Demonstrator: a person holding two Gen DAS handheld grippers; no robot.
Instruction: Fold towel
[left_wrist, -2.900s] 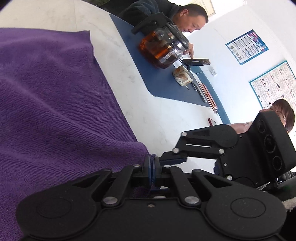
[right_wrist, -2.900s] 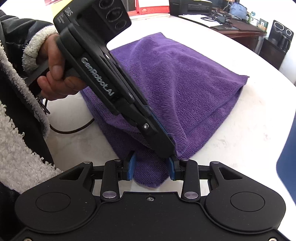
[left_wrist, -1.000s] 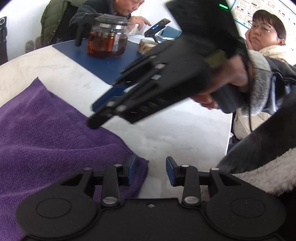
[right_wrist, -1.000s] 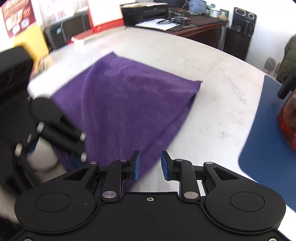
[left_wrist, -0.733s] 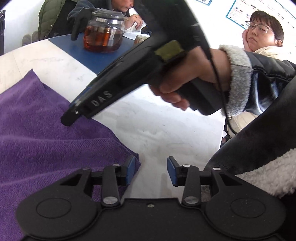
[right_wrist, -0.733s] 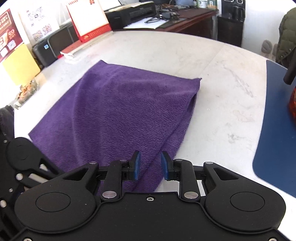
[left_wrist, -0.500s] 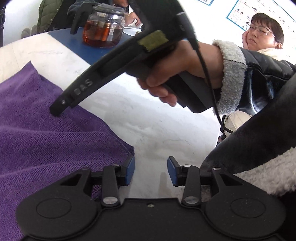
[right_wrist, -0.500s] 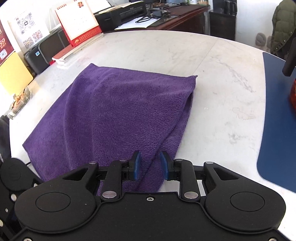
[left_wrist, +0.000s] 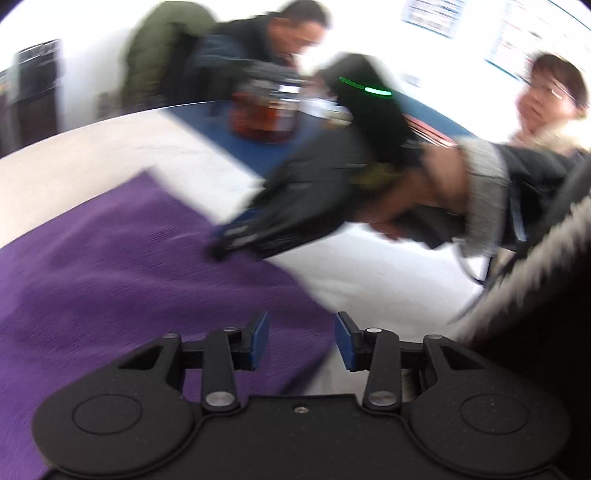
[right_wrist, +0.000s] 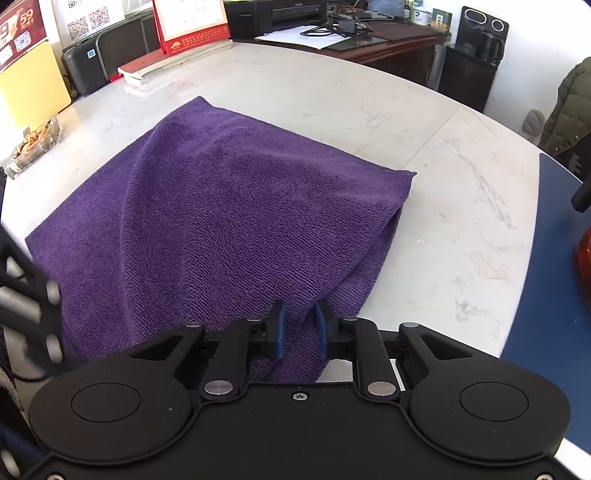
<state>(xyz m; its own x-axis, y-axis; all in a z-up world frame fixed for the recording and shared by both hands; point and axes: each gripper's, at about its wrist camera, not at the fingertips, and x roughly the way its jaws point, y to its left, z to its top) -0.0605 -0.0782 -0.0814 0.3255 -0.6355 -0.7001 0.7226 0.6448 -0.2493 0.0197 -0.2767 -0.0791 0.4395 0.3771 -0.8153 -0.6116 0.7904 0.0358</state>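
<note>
- Left wrist view, blurred: purple terry towel (left_wrist: 122, 280) lies on the pale marble tabletop (left_wrist: 388, 280). Left gripper (left_wrist: 301, 341) part open, blue pads clear of the cloth, holding nothing.
- Right wrist view: towel doubled, loose folds. Right gripper (right_wrist: 300, 328) closing, pads pinching the near towel edge. Printer (right_wrist: 280, 14) on a desk behind.

The left wrist view is smeared by motion blur: the glass teapot (left_wrist: 264, 114) and the right gripper (left_wrist: 221, 247) lose their outlines. In the right wrist view the towel's (right_wrist: 221, 221) near corner is hidden behind the gripper body, and the picture's right edge cuts off the blue mat (right_wrist: 550, 295)
</note>
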